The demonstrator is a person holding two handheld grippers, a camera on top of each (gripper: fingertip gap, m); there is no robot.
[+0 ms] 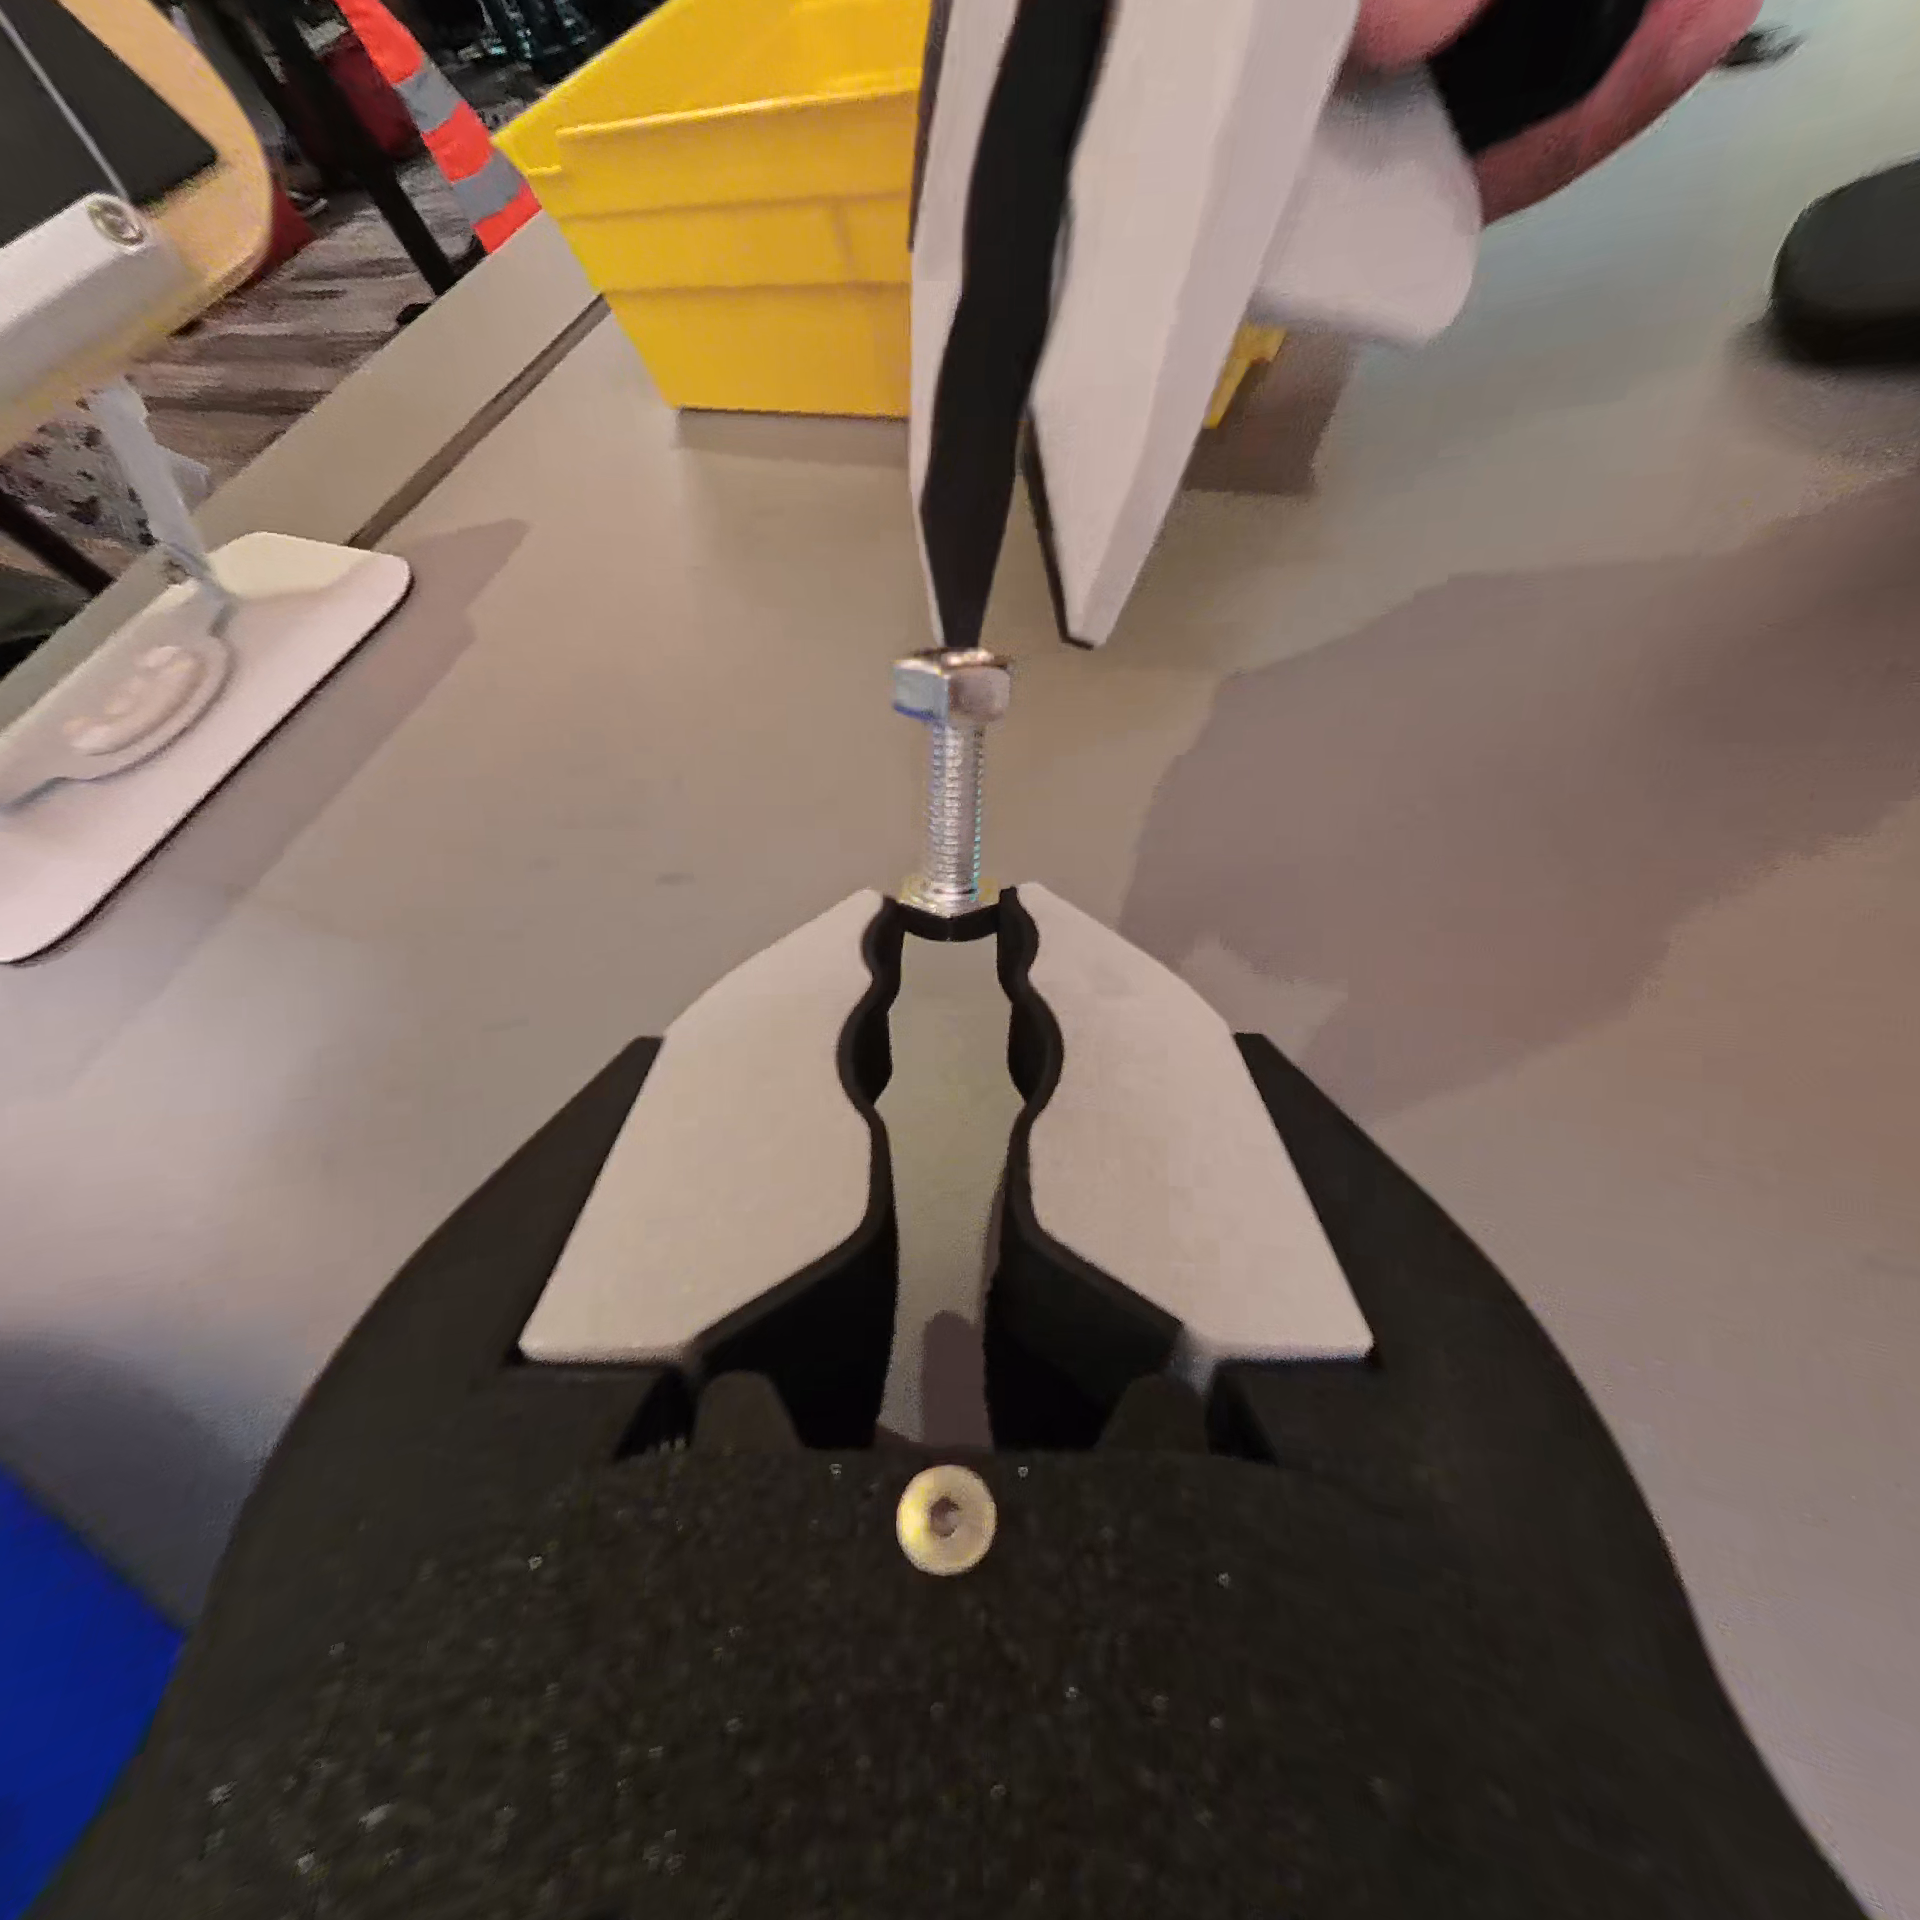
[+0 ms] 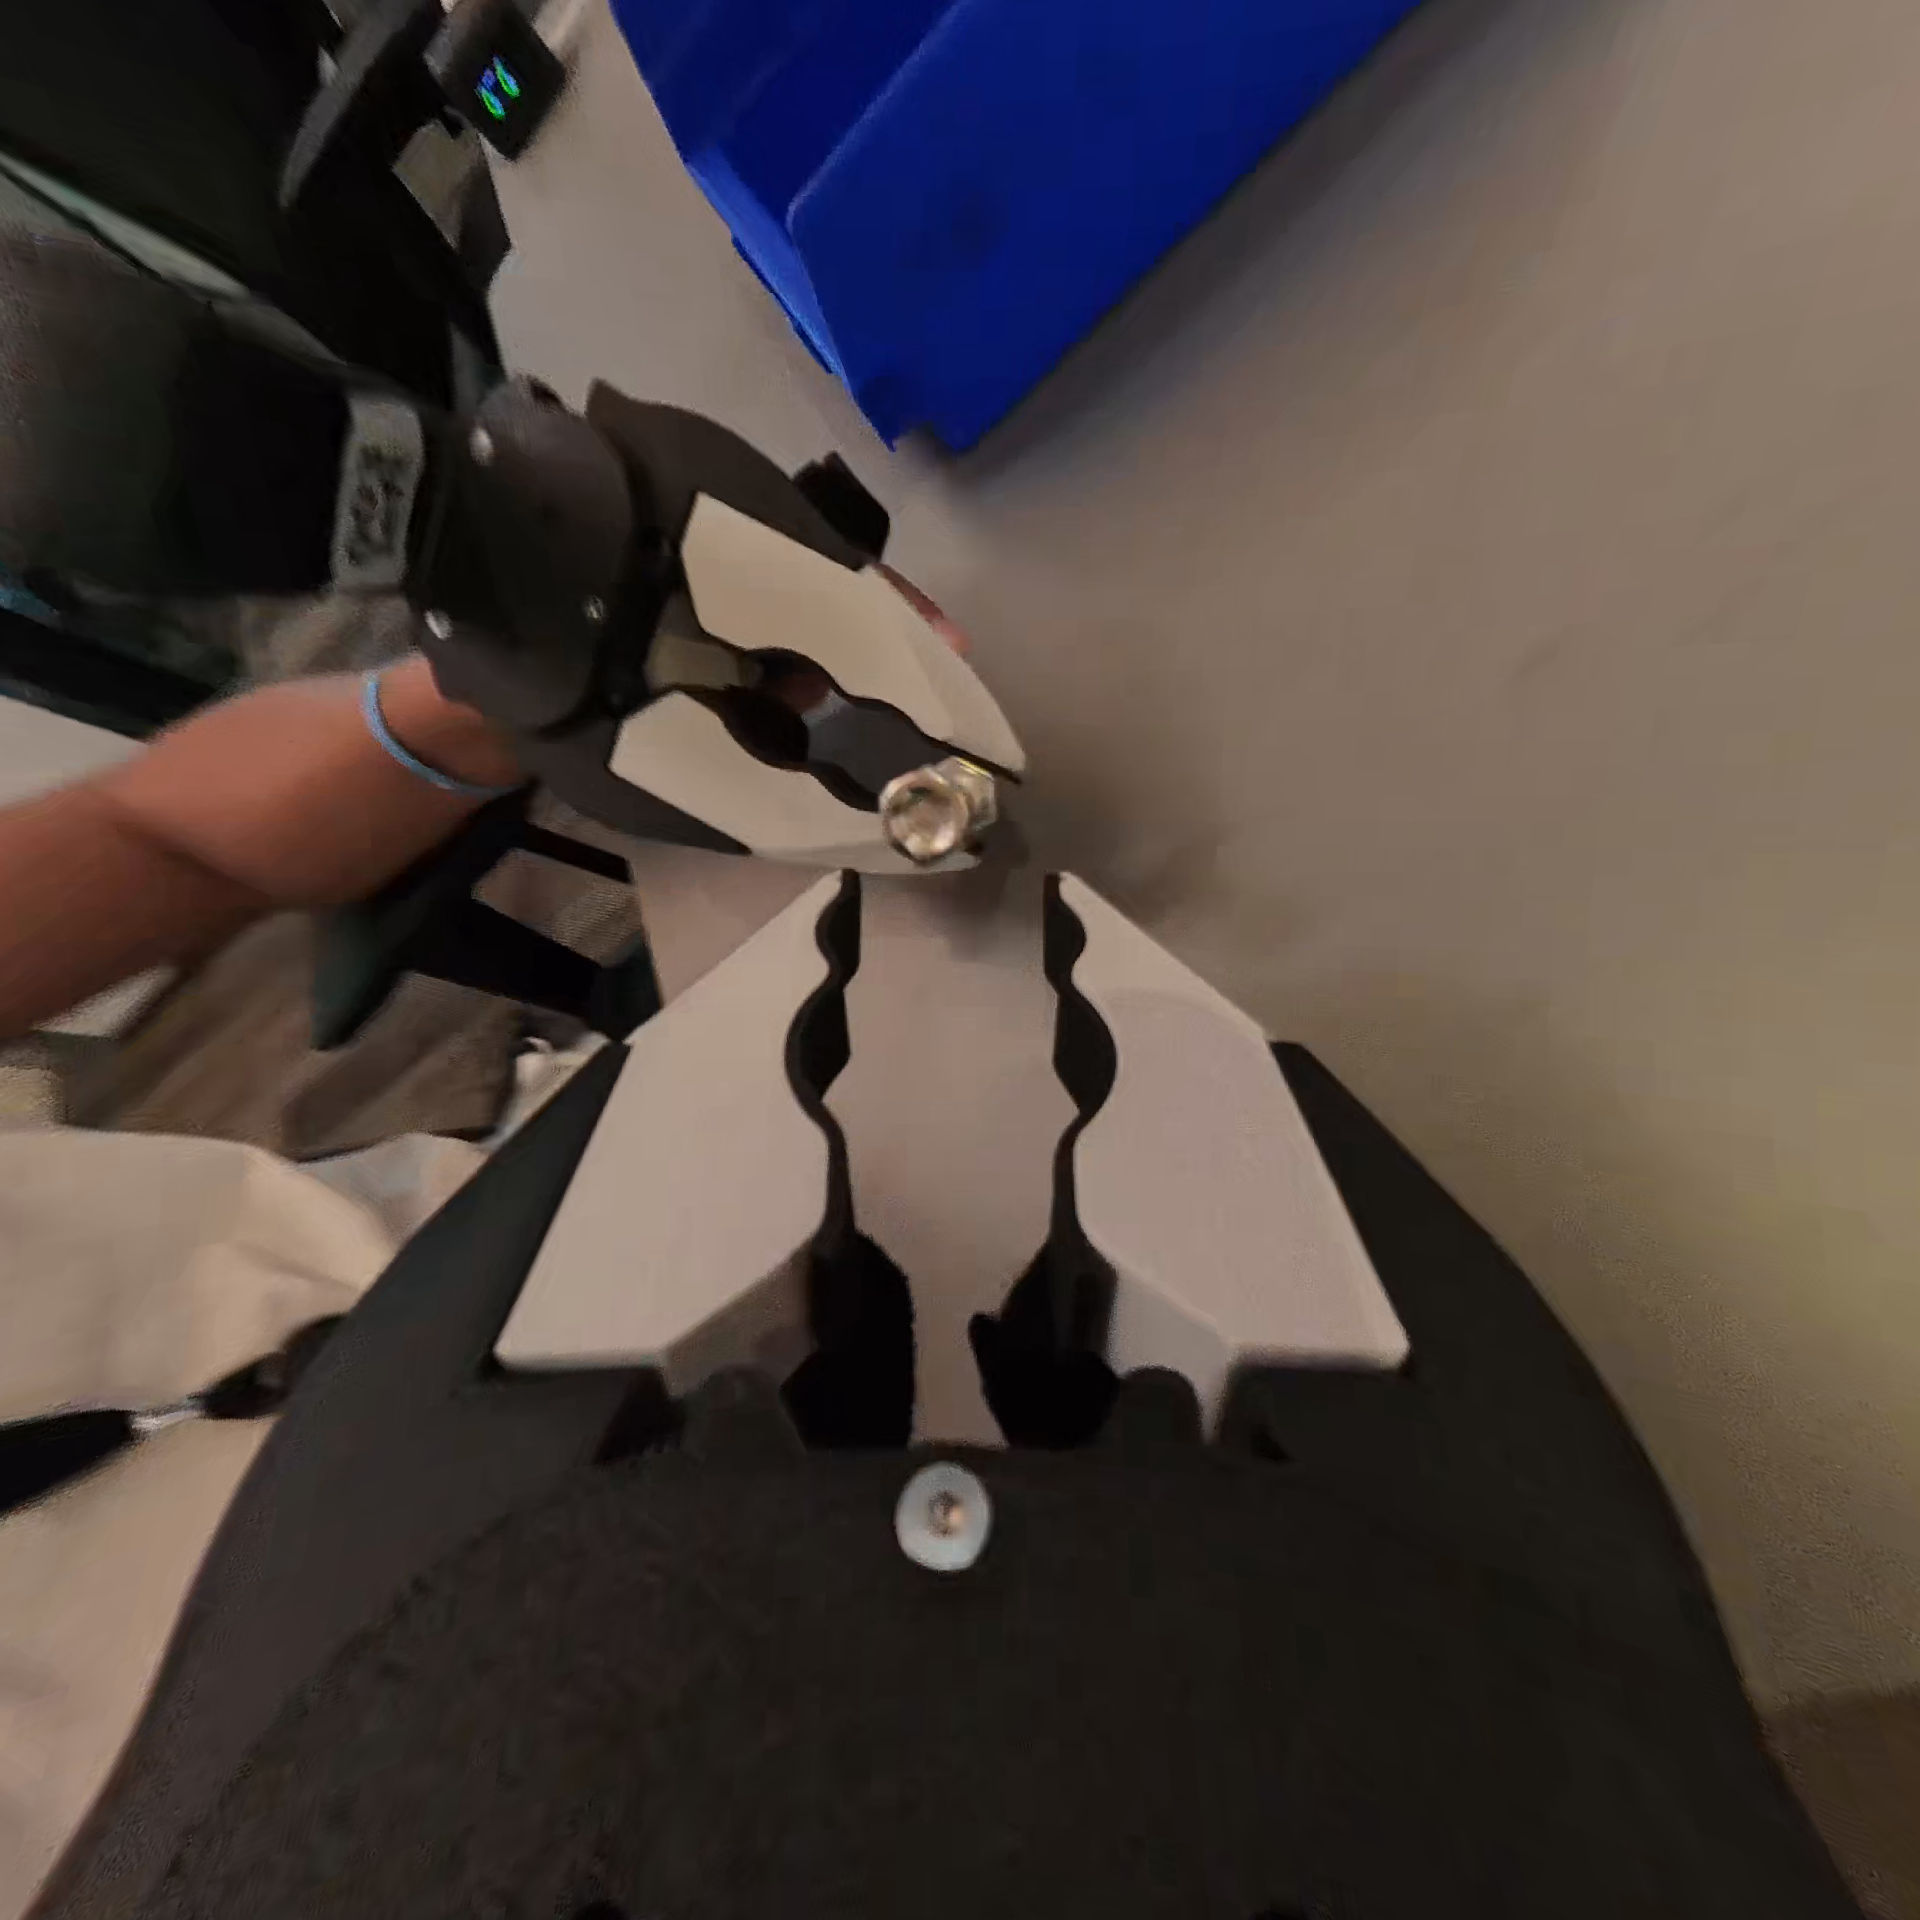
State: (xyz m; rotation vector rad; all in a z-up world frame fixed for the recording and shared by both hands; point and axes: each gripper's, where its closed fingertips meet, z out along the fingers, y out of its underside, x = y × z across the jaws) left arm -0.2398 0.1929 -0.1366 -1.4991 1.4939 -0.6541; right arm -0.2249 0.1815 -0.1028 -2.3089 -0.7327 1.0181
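Light: soft indoor light from above, rather even, not dim.
Shadows: broad soft ones on my table [image 1: 1455, 831].
Glare: small shine on the bolt [image 1: 953, 821].
Blur: motion smear at the edges.
Distortion: strong wide-angle bending.

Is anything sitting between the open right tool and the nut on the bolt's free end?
Nothing visible: the right tool is open just short of the nut, with only bare table behind. The left tool clamps the bolt at its head.
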